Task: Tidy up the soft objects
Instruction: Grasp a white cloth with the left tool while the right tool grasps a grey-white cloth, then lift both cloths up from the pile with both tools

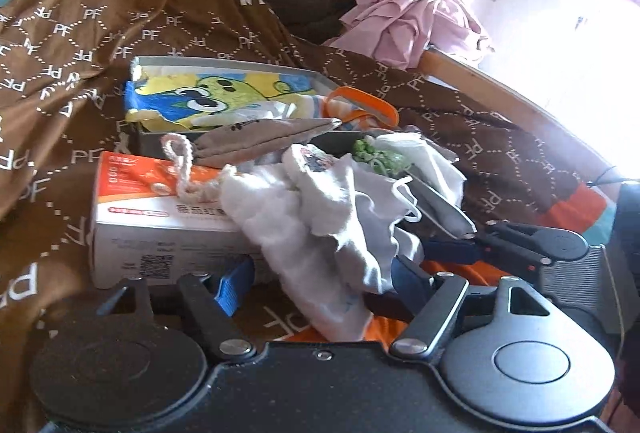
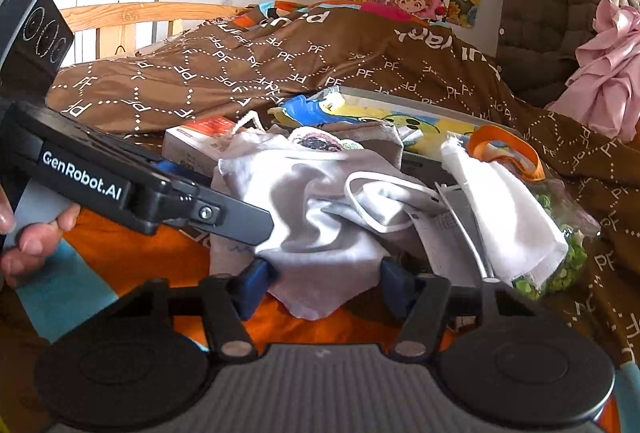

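- Lying crumpled on the brown patterned bedspread (image 1: 100, 45), the white cloth pouch (image 1: 320, 225) has a printed patch and a cream drawstring cord (image 1: 180, 169).
- The left gripper (image 1: 316, 285) stands with jaws spread, the pouch's lower edge hanging between its blue pads without being pinched.
- The right gripper (image 2: 324, 281) is likewise spread, the pouch's corner between its pads.
- A grey tray (image 1: 224, 63) behind holds a cartoon-print cloth (image 1: 208, 93); an orange-and-white box (image 1: 160, 217) sits under the pouch's edge.
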The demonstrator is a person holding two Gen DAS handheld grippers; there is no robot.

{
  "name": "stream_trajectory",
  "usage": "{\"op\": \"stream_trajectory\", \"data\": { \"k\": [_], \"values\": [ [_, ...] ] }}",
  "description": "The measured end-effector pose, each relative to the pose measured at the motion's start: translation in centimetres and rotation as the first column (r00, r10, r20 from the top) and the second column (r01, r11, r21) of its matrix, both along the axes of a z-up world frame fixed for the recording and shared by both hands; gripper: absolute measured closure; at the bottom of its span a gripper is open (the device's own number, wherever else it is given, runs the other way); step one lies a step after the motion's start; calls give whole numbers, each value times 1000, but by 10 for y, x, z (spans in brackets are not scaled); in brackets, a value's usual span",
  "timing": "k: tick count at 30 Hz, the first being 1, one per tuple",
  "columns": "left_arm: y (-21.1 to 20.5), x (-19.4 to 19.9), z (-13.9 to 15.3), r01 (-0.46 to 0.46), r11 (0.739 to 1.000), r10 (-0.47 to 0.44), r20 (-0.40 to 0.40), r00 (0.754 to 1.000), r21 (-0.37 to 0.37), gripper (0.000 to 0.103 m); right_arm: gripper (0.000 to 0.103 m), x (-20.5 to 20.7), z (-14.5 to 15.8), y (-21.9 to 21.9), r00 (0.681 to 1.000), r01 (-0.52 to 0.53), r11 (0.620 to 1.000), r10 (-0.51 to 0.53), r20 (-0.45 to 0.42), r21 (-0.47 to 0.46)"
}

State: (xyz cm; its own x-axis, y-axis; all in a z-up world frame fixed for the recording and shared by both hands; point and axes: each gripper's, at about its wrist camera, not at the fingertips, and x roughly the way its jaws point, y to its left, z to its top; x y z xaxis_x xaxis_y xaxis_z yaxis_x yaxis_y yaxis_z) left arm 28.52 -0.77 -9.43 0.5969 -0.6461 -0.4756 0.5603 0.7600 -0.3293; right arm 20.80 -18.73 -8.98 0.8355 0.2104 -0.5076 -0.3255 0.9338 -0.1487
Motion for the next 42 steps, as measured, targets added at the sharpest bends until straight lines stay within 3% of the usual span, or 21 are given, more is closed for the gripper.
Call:
{"op": "stream_trajectory", "data": {
  "k": [2,7,9,13,21,26,31,42],
  "values": [
    [1,0,-1,11,1000,-11,-1,1000,-13,26,57,0,-1,1,1000,-4,1000,4,-1,-4],
    [2,-1,2,15,1000,-15,20,1000,0,27,72,2,1,1,1000,15,1000,-15,4,-3],
    [3,-2,2,5,1000,-5,27,1000,6,30,78,2,3,-2,1000,28,999,-28,5,15],
    [2,0,0,0,1000,-1,18,1000,17,48,86,1,7,-4,999,34,999,-34,13,28],
    [-2,-3,-1,5,1000,-6,22,1000,2,65,87,1,7,-2,998,54,999,-54,25,0],
    [-3,-5,-2,-9,1000,9,24,1000,8,91,91,-1,9,-3,997,67,998,-67,44,4],
    [-2,-11,2,-48,999,47,36,998,13,94,96,-5,18,-6,994,72,997,-74,85,31],
    [-8,-48,20,-99,993,95,47,994,71,97,96,-24,45,-14,979,78,994,-92,181,83]
  ]
}}
